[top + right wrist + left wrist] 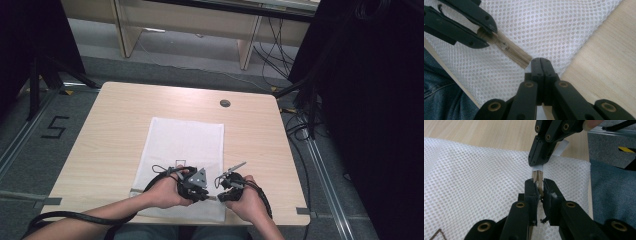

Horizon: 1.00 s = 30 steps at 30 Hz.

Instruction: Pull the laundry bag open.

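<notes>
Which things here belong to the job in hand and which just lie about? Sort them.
In the job:
white mesh bag
its beige zipper
left claw, shut on the zipper
right claw, shut at the zipper's end

Lying about:
round grey cap in the table
cables on the floor

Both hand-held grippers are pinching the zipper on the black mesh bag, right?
Not quite: the mesh bag is white, not black, as the high view shows. The rest holds: the left hand-held gripper and the right hand-held gripper are each shut at the beige zipper, at the bag's near edge.
</notes>
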Tool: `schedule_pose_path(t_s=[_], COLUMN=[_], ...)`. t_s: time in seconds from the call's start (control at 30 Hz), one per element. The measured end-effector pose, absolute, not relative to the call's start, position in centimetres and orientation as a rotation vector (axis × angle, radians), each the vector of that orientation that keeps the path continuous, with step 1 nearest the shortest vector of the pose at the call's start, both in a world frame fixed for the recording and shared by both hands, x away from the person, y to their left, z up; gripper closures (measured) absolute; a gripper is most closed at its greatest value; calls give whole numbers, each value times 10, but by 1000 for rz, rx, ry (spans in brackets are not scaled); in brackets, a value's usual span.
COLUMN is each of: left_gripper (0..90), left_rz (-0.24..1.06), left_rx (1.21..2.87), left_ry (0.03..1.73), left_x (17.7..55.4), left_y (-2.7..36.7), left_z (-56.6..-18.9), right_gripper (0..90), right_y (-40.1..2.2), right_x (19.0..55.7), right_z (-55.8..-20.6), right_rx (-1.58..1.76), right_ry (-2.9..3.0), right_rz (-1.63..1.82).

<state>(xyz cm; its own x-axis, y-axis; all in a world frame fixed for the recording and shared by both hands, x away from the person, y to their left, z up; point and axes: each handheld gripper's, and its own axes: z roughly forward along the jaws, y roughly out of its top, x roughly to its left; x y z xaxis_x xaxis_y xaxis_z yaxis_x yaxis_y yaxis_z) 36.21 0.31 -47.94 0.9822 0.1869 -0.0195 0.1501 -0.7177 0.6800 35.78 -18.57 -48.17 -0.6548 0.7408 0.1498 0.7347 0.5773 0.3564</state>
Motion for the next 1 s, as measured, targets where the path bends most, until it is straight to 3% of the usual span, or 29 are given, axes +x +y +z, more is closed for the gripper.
schedule_pose_path(t_s=[1.0], left_gripper=[818], left_rz=[62], left_rx=[2370], left_ry=[236], left_x=[362], left_y=[10], left_z=[-477], right_gripper=[900], right_y=[-186], right_x=[357], right_z=[-481], right_rx=[1312], right_ry=[2777], right_rz=[611])
